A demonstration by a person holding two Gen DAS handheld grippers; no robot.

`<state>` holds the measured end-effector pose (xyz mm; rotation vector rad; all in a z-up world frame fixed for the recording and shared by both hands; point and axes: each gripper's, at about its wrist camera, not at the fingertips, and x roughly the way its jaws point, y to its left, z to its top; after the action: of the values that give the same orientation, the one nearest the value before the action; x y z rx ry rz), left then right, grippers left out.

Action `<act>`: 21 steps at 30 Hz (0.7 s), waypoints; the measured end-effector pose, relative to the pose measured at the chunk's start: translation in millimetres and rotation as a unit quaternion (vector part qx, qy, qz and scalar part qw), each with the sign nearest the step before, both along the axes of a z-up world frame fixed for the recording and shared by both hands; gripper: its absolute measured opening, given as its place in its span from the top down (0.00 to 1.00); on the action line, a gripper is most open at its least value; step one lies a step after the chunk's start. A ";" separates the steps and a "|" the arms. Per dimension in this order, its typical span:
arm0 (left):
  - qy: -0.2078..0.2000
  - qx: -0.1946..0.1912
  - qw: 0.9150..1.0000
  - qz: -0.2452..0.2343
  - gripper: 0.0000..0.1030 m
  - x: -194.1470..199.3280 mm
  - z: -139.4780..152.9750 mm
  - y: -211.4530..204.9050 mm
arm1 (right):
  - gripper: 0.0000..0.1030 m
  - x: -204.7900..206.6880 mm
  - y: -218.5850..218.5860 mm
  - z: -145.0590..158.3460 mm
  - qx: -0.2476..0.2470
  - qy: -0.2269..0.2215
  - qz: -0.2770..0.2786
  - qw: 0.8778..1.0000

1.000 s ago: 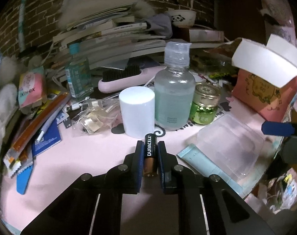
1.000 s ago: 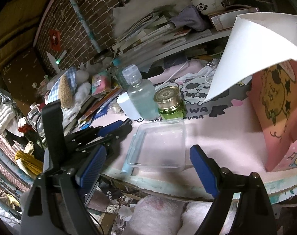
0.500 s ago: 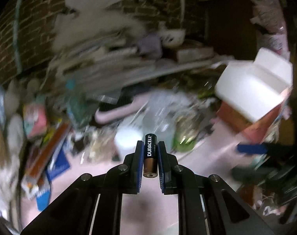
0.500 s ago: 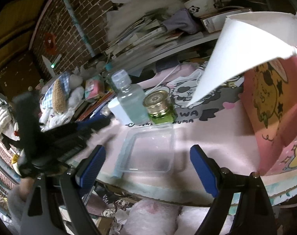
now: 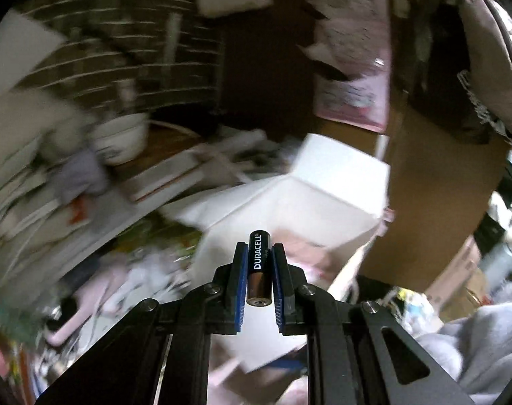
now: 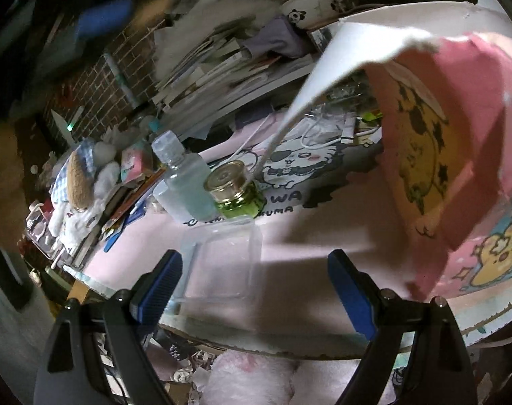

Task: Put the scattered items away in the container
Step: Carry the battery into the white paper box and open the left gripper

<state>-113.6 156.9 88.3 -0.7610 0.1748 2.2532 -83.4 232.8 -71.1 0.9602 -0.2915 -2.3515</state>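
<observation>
The battery (image 5: pixel 258 270) is pinched tight between the jaws of the left gripper (image 5: pixel 258 263). It is black on top and copper at the near end. It lies along the fingers, so its long way points forward, out past the tips, with the copper end toward the camera.

Just past the battery, and lower down, is the pink box (image 5: pixel 306 222) with its white flaps open. I think this box is the container for the small things. The box lies straight ahead of the left jaws, so the left hand is the one to drop the battery in. The picture is smeared, so I cannot tell if the battery is right over the opening yet. The next move likely needs the tip of the battery over the hole between the flaps.

The right gripper (image 6: pixel 256 280) has its jaws wide apart and holds nothing. Between its fingers, on the pink bench (image 6: pixel 323 236), lies a clear plastic tray (image 6: pixel 222 263). A bit farther back stand a green jar with a gold lid (image 6: pixel 232 192) and a clear bottle (image 6: pixel 185 182), side by side. The pink box stands close on the right in this view.
</observation>
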 end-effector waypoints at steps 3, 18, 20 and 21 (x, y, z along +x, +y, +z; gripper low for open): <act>-0.037 -0.019 0.999 -0.035 0.92 -15.6 4.9 32.6 | 0.16 0.5 2.5 -2.1 -0.004 -0.005 -0.001 1.000; -0.161 -0.140 0.974 -0.070 0.89 -61.3 -56.9 116.9 | 0.16 -0.8 21.3 -8.3 -0.029 -0.020 -0.014 0.999; -0.160 -0.140 0.974 -0.073 0.75 -62.0 -59.1 114.8 | 0.16 -1.9 25.1 -8.9 -0.031 -0.021 -0.020 0.999; -0.154 -0.140 0.975 -0.072 0.62 -61.1 -59.1 112.9 | 0.16 -2.5 27.0 -9.1 -0.032 -0.022 -0.022 0.999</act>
<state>-174.7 269.8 29.2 -1.1974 0.3904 1.9667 -86.0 259.7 -80.1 0.9842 -0.4064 -2.3490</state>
